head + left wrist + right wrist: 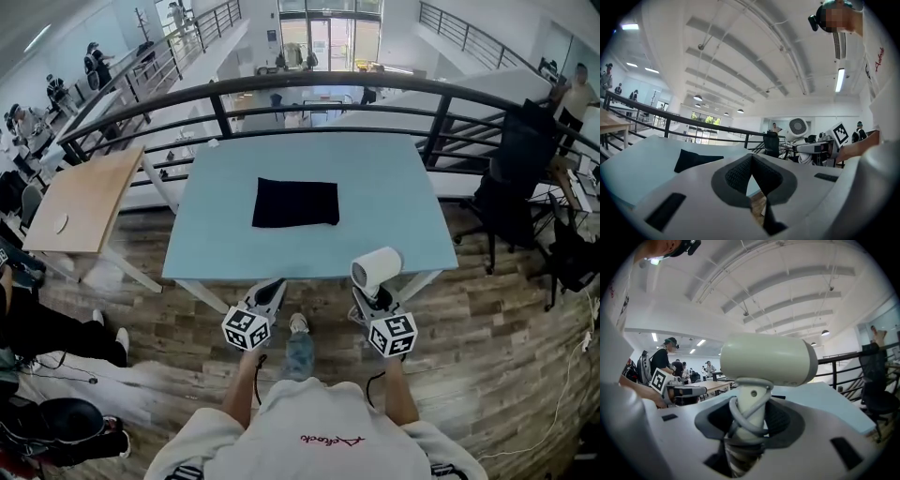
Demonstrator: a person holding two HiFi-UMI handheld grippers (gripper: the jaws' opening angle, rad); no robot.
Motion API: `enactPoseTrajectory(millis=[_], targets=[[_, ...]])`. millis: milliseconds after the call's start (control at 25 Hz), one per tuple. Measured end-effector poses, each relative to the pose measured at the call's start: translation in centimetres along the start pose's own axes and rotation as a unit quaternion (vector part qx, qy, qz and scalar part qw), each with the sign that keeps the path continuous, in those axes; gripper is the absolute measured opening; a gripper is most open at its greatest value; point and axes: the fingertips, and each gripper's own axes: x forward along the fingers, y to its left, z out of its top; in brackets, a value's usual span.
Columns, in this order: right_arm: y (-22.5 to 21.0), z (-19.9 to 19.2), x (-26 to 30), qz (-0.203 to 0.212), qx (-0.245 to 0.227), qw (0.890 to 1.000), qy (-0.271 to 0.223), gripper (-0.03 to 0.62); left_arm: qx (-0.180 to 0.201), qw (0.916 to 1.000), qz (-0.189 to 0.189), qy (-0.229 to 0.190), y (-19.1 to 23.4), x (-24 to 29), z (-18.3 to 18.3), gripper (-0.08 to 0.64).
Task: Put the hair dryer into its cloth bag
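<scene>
Cloth bag (pixel 295 202), black, flat and rectangular, lies mid-table (pixel 394 187). At the table's near edge, right gripper (pixel 372 297) clamps the smooth white hair dryer (pixel 376 267) by its handle; left gripper (pixel 268 292) is closed and empty.

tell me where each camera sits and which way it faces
Head view: on the person's head, steeply down at the table with the bag; shows shirt, forearms, left gripper, right gripper holding the dryer.
Left gripper view: on the left gripper, along its shut jaws across the table to the bag; shirt at right.
Right gripper view: on the right gripper, along jaws clamped on the dryer's handle; shirt at left.
Shared: each gripper view shows the other gripper.
</scene>
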Motion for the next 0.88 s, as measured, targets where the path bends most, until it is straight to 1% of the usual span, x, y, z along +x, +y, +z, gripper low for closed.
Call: enactPoseTrajectory(millis=[280, 560, 760, 880], targets=[[-3.5, 2.2, 7.4, -0.006, -0.008, 1.000, 0.002, 0.189, -0.002, 0.9999, -0.010, -0.005, 6.0, 6.5, 1.5, 0.006], [-7.9, 6.2, 15.1, -0.013, -0.013, 1.000, 0.005, 0.189, -0.011, 0.9996, -0.027, -0.006, 11.7, 14.1, 5.0, 0.006], [-10.0, 6.9, 19.6, -0.020, -0.014, 1.000, -0.002, 0.189, -0.004, 0.9994, -0.034, -0.010, 15.2, 17.6, 5.4, 0.006], [-11.4, 7.9, 22.4, -0.021, -0.018, 1.000, -0.004, 0.189, -0.004, 0.9992, -0.038, -0.009, 17.5, 20.3, 6.2, 0.006]])
